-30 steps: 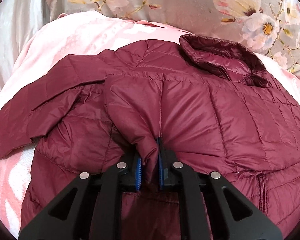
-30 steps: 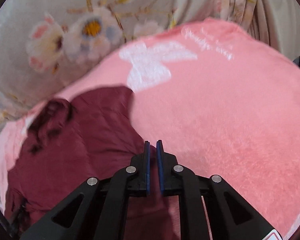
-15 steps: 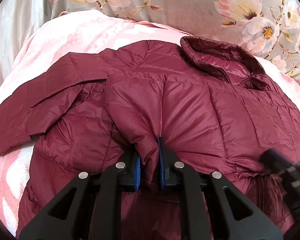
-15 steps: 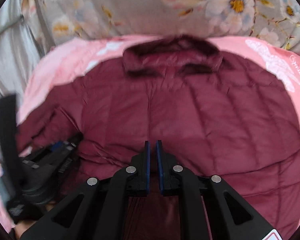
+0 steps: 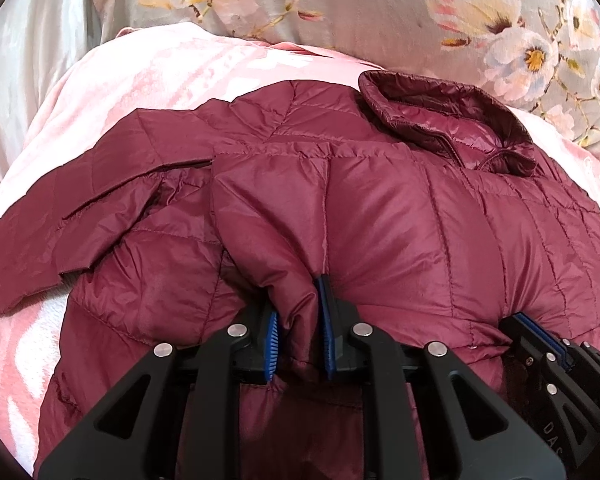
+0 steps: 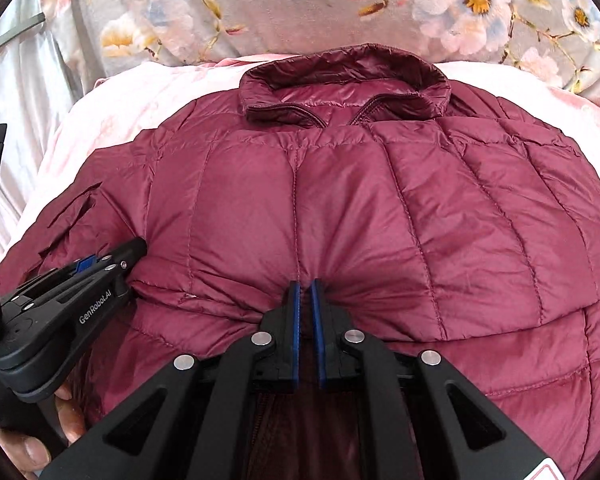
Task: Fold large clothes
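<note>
A maroon quilted down jacket point(image 5: 400, 216) lies front up on a pink blanket, collar point(image 5: 440, 120) at the far side. Its left sleeve point(image 5: 80, 208) lies folded across the body. My left gripper point(image 5: 298, 312) is shut on a bunched fold of the jacket's lower edge. My right gripper point(image 6: 306, 300) presses into the jacket point(image 6: 360, 208) at its middle, jaws nearly together, with puckered fabric at the tips. The right gripper also shows in the left wrist view point(image 5: 540, 340), and the left gripper in the right wrist view point(image 6: 100, 268).
The pink blanket point(image 5: 160, 80) covers the bed under the jacket. A grey floral cloth point(image 5: 380, 4) rises behind the collar. Pale satin fabric point(image 5: 24, 60) hangs at the far left. A bare hand point(image 6: 32, 448) holds the left gripper's handle.
My right gripper swung from the bare pink blanket over to the jacket and came down on its middle beside the left gripper. The left gripper kept its hold and barely moved.
</note>
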Demonstrator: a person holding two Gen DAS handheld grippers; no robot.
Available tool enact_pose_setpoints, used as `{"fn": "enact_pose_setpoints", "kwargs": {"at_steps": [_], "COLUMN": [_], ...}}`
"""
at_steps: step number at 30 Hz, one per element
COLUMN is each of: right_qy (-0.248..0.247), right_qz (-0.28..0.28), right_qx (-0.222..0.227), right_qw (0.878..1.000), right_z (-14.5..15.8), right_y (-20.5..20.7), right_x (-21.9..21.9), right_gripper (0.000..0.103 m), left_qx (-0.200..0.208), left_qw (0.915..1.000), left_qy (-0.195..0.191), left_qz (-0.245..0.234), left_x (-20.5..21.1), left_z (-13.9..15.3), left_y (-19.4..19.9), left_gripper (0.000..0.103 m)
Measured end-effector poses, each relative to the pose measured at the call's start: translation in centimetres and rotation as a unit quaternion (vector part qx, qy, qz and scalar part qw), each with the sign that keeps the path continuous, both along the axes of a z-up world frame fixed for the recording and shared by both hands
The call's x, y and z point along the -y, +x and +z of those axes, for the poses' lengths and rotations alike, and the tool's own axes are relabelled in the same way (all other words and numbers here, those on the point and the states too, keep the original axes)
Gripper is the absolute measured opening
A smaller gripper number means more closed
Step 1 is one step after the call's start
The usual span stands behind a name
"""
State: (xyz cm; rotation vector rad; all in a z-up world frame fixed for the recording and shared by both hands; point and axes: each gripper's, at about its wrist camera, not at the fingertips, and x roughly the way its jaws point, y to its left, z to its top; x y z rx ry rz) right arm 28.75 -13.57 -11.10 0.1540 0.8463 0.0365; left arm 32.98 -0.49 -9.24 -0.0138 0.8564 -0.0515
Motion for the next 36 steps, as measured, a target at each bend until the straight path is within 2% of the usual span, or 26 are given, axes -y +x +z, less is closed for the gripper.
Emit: {"fn": "enact_pose_setpoints", "kwargs": {"at_steps": [17,20,21,24,25,27,29,30,31,33,36], "right_qy": [-0.009,-0.004,-0.002,0.008,0.014,0.020,0.015,0.010,0.007,0.004,0.002], "right_qz": [0.000,0.000,-0.001,-0.004,-0.006,-0.008,-0.009,-0.010,-0.010,-0.011,-0.010], "right_qx": [0.001,0.000,0.000,-0.001,-0.001,-0.001,-0.001,-0.001,-0.001,-0.001,-0.001], "right_qw": [1.000,1.000,1.000,1.000,1.000,1.000,1.000,1.000,1.000,1.000,1.000], "right_z": [0.0,0.0,0.0,-0.1,-0.1,-0.1,-0.1,-0.1,-0.1,0.0,0.0], "right_y": [0.1,0.2,0.2,0.2,0.3,0.3,0.3,0.3,0.3,0.3,0.3], "right_x": [0.1,0.2,0.3,0.7,0.9,1.1,1.0,0.9,0.8,0.7,0.7], "right_gripper": [0.009,0.009,0.008,0.006,0.005,0.004,0.004,0.004,0.004,0.004,0.004], "left_qx": [0.000,0.000,0.000,0.007,0.011,0.025,0.050,0.060,0.070,0.076,0.064], "left_qw": [0.9997,0.9999,1.0000,0.9972,0.9946,0.9913,0.9883,0.9855,0.9794,0.9671,0.9404], "left_qy": [0.025,0.016,0.007,-0.071,-0.092,-0.107,-0.089,-0.079,-0.063,-0.042,-0.027], "left_qz": [0.002,0.001,0.001,0.025,0.046,0.071,0.113,0.138,0.178,0.239,0.333], "left_x": [0.6,0.4,0.2,-2.9,-4.7,-7.6,-11.7,-13.8,-16.9,-21.6,-29.7], "left_z": [-0.1,0.0,0.0,0.9,1.6,2.9,4.6,5.2,5.8,6.3,6.1], "left_y": [0.0,0.0,0.0,-1.0,-2.0,-4.1,-6.9,-8.0,-9.4,-11.0,-12.8], "left_gripper": [0.016,0.017,0.020,0.046,0.048,0.050,0.066,0.080,0.087,0.088,0.088]}}
